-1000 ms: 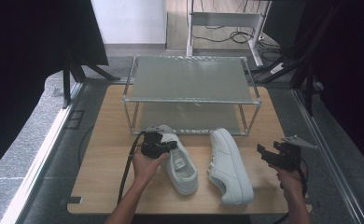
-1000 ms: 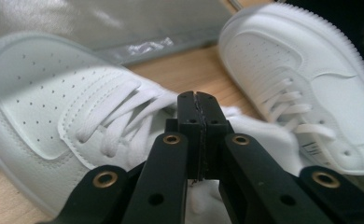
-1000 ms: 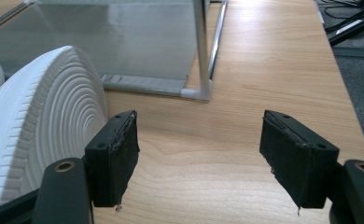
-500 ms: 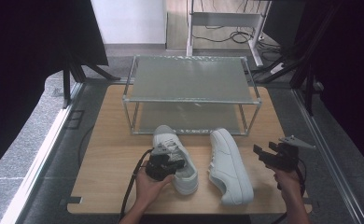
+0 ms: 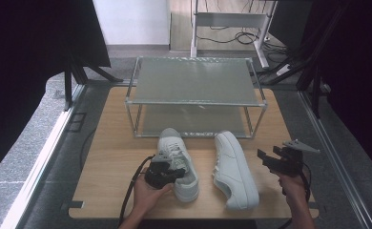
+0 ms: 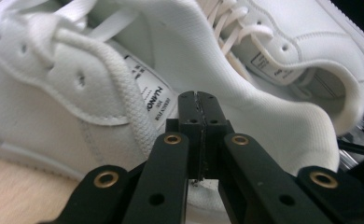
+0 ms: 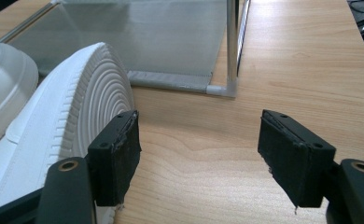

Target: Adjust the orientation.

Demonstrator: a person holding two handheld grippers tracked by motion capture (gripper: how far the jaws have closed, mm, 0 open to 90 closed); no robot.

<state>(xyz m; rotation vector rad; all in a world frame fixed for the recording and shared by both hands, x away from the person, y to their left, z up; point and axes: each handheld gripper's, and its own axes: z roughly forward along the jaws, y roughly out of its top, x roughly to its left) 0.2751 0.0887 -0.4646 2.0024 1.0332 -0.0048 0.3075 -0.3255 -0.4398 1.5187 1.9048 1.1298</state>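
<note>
White trainers lie side by side on a wooden table [image 5: 112, 157] in front of a two-tier rack [image 5: 193, 98] in the high view: the left shoe [image 5: 177, 160] sits upright with its toe toward the rack, while the right shoe [image 5: 235, 169] lies tipped on its side. The left gripper [image 5: 167, 172] sits against the left shoe's heel end, and the right gripper [image 5: 274, 161] hangs just beside the right shoe, apart from it. In the left gripper view, the left gripper [image 6: 199, 100] has its jaws pressed flat together with nothing between them, the tips aimed at the padded collar of the left shoe [image 6: 138, 56], with the right shoe [image 6: 306, 32] behind. In the right gripper view, the right gripper [image 7: 199, 154] stands wide open and empty; the ribbed sole of the right shoe [image 7: 87, 88] lies just beside its near jaw, and the rack's corner post [image 7: 231, 46] stands beyond. Judgement: the step in hand appears to be the approach for picking up the shoes, probably for shelving. The left jaws must part before they can straddle the collar; the right gripper needs to shift across until the sole edge lies between its pads.
</note>
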